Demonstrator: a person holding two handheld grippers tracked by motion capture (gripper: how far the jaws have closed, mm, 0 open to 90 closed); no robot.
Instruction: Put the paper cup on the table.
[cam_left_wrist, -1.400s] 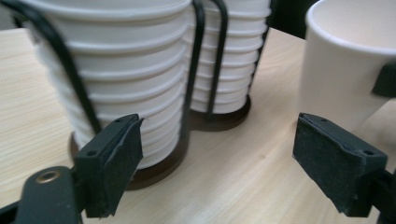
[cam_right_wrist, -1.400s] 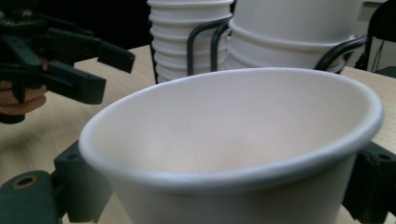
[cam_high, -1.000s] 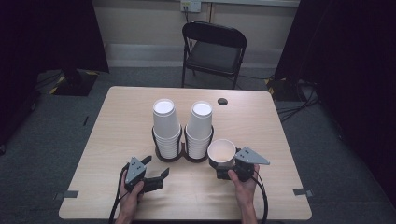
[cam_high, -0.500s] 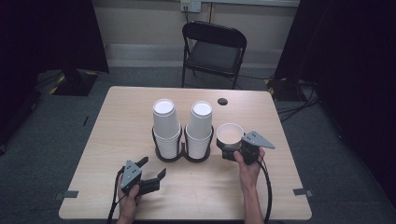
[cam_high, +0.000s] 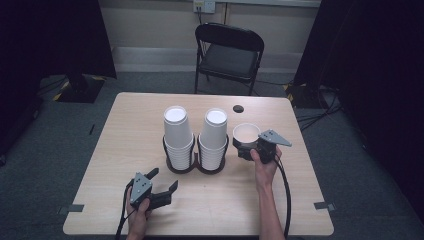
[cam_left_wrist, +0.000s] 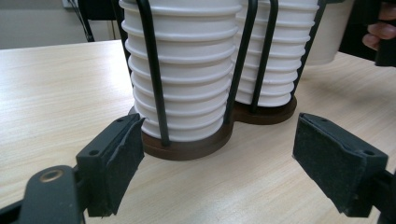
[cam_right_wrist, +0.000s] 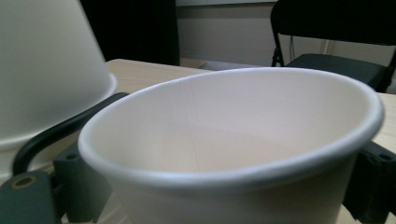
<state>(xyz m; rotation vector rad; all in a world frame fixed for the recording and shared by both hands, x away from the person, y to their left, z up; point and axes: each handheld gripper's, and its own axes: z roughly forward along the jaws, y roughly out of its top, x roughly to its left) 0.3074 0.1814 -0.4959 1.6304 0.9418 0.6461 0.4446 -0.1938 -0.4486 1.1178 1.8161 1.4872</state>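
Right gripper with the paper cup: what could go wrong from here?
The right gripper clamps the thin paper cup by its wall, so it could crush or slip. It sits close to the right cup stack; a nudge could tip the holder. The left gripper, open, steadies nothing.

Left gripper: black body, grey three-cornered plate on top, black cable trailing back toward table edge. Its two jaws black, blocky, faced with dark rough pads; round brass-coloured rivet at left jaw base, small screw holes in jaw tops.

Right gripper: same black build, grey three-cornered plate, thick black cable looping along forearm. Brass-coloured rivet at its jaw base too.

Forearms bare, no sleeves visible.
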